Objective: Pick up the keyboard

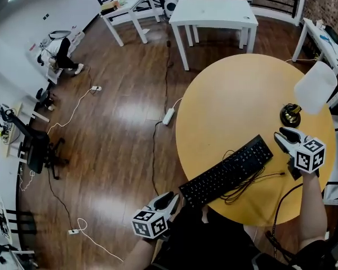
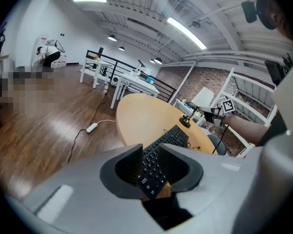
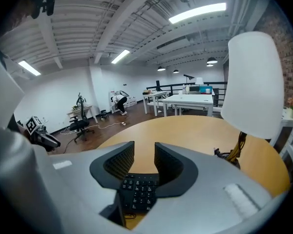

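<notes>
The black keyboard [image 1: 228, 170] lies slantwise on the round wooden table [image 1: 231, 100], near its front edge. My left gripper [image 1: 170, 198] hovers off the table edge just short of the keyboard's near-left end, jaws apart with nothing between the pads. In the left gripper view the keyboard [image 2: 162, 147] runs away from the gap of the left gripper [image 2: 151, 161]. My right gripper [image 1: 282, 135] hangs by the keyboard's far-right end, also open and empty. The right gripper view shows the right gripper [image 3: 144, 161] above the keys [image 3: 139, 193].
A lamp with a white shade [image 1: 315, 87] and dark base [image 1: 290, 115] stands close to the right gripper. The keyboard's cable [image 1: 243, 189] loops on the table in front. White tables [image 1: 214, 13] stand behind; a power strip [image 1: 169, 116] and cords lie on the wood floor.
</notes>
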The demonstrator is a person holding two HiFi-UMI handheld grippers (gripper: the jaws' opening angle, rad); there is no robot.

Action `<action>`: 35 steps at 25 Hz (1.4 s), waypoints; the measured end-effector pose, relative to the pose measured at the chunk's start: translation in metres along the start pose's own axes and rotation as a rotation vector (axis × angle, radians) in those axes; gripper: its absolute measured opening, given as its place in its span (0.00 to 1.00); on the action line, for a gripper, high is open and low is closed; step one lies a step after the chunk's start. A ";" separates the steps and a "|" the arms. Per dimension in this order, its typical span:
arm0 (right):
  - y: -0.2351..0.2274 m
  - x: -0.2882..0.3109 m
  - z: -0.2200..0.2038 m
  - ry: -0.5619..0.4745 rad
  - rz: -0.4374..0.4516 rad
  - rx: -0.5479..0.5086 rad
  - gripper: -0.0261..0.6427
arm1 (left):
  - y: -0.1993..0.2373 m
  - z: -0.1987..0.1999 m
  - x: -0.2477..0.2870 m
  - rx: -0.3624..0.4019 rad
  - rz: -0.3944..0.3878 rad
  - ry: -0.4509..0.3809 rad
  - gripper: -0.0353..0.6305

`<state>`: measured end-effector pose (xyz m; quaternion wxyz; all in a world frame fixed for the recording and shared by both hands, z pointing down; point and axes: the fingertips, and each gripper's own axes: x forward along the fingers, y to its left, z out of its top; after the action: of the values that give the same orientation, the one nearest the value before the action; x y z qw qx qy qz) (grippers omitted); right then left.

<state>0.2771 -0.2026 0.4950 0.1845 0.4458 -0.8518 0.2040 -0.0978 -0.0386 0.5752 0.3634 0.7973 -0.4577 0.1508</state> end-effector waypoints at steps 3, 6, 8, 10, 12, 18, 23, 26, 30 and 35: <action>-0.008 0.017 -0.006 0.029 0.027 0.015 0.25 | 0.015 -0.018 0.014 -0.053 0.047 0.035 0.25; -0.016 0.032 -0.011 0.051 0.054 0.026 0.26 | 0.022 -0.040 0.031 -0.109 0.061 0.084 0.28; -0.020 0.043 -0.021 0.091 0.067 0.018 0.27 | 0.025 -0.053 0.040 -0.185 0.049 0.097 0.30; -0.024 0.051 -0.033 0.132 0.084 0.013 0.28 | 0.030 -0.064 0.049 -0.235 0.057 0.110 0.37; -0.029 0.058 -0.042 0.165 0.099 0.014 0.30 | 0.037 -0.073 0.054 -0.242 0.091 0.130 0.39; -0.043 0.083 -0.069 0.213 0.128 0.035 0.34 | 0.056 -0.094 0.068 -0.279 0.113 0.184 0.46; -0.043 0.097 -0.097 0.300 0.159 0.042 0.38 | 0.048 -0.099 0.073 -0.277 0.060 0.200 0.50; -0.036 0.098 -0.111 0.349 0.190 0.029 0.39 | 0.043 -0.101 0.076 -0.230 0.025 0.212 0.50; -0.036 0.102 -0.128 0.404 0.220 0.053 0.41 | 0.037 -0.108 0.085 -0.259 -0.024 0.244 0.51; -0.038 0.110 -0.148 0.441 0.225 0.083 0.43 | 0.034 -0.113 0.090 -0.274 -0.050 0.262 0.52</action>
<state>0.2696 -0.2216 0.6824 0.3236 0.3001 -0.8261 0.3506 -0.0680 -0.0245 0.7200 0.5288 0.7248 -0.4029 0.1806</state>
